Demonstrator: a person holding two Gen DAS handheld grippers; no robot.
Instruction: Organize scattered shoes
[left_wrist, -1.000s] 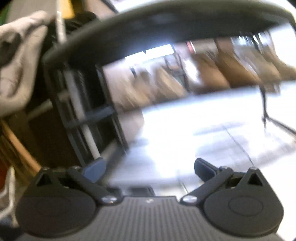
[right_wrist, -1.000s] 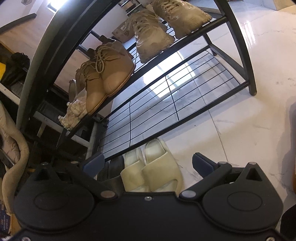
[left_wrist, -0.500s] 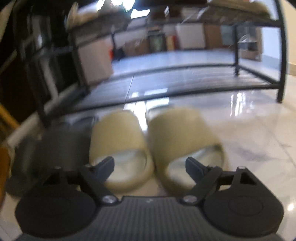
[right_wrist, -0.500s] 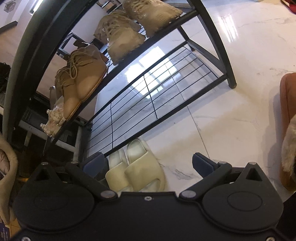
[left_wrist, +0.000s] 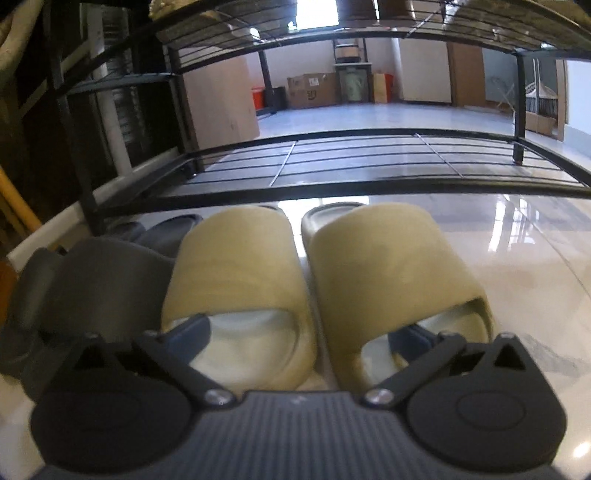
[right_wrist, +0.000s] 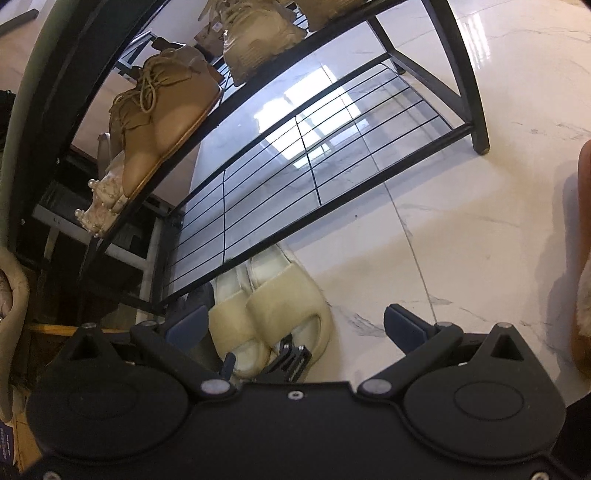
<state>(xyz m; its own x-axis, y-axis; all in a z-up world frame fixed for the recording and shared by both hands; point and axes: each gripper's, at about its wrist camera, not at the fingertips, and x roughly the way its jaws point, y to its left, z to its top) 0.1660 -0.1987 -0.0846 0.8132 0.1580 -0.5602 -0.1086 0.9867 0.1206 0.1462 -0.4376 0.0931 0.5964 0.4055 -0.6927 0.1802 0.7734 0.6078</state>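
A pair of pale yellow slides (left_wrist: 240, 266) (left_wrist: 388, 266) lies side by side on the white floor, in front of the black shoe rack's bottom shelf (left_wrist: 351, 162). My left gripper (left_wrist: 303, 334) is low over their heel ends. Its jaws are opening, with one finger in each slide's foot opening and the slides' inner sides between them; the pads do not press on anything. My right gripper (right_wrist: 293, 326) hangs open higher up with nothing in it. It looks down on the same slides (right_wrist: 273, 295) and on the left gripper's tip (right_wrist: 291, 358).
A grey slide (left_wrist: 96, 280) lies left of the yellow pair. Tan lace-up shoes (right_wrist: 166, 110), beige sneakers (right_wrist: 255, 48) and a pearl-trimmed shoe (right_wrist: 103, 210) sit on the rack's upper shelf. A brown furry boot (right_wrist: 583, 258) stands at the right edge. Boxes stand beyond the rack.
The left gripper has dropped from facing the rack down to the yellow slides, and its fingers now reach into their openings. The right gripper has sunk slightly, and the left gripper's tip has entered its view.
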